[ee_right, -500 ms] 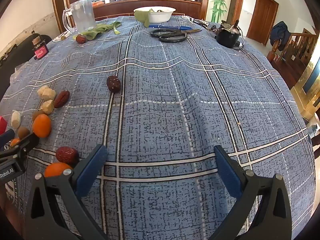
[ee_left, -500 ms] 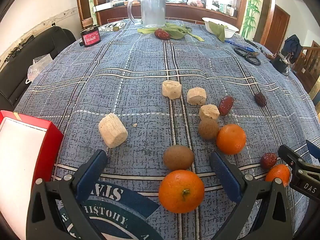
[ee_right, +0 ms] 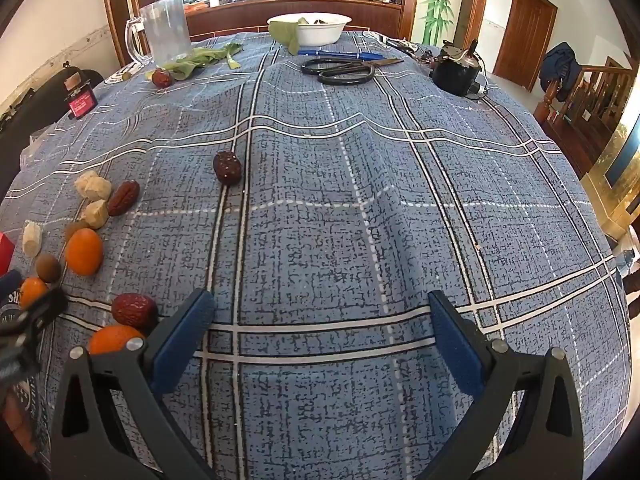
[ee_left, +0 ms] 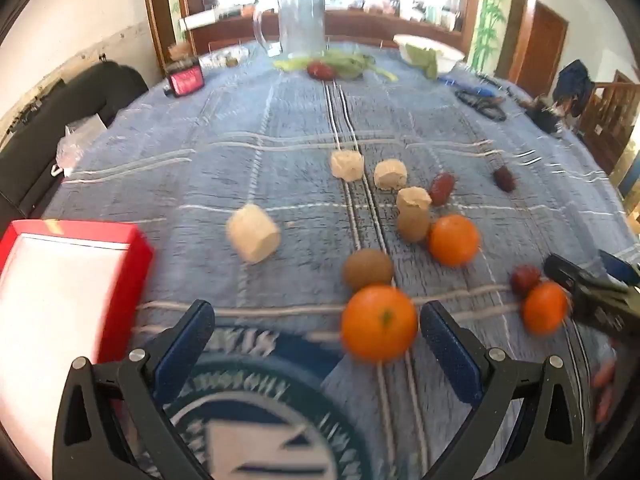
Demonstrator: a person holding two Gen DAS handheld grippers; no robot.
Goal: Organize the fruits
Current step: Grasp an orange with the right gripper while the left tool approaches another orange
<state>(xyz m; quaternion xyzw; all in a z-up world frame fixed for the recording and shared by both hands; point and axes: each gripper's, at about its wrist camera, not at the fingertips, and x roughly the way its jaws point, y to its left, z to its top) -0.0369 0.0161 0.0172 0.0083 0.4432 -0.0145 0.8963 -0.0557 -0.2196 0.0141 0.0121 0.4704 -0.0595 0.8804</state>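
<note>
Approach step, I'd say: left gripper [ee_left: 316, 328] fingers wide open, empty, nearest orange [ee_left: 379, 323] just inside its right finger. Right gripper [ee_right: 320, 320] wide open, empty, over bare worktop [ee_right: 360, 220]. Next: centre on orange, close.

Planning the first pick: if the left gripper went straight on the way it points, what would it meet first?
Probably the nearest round orange fruit, lying between the open left gripper fingers, close to the right-hand pad. Blur makes depth uncertain.
</note>
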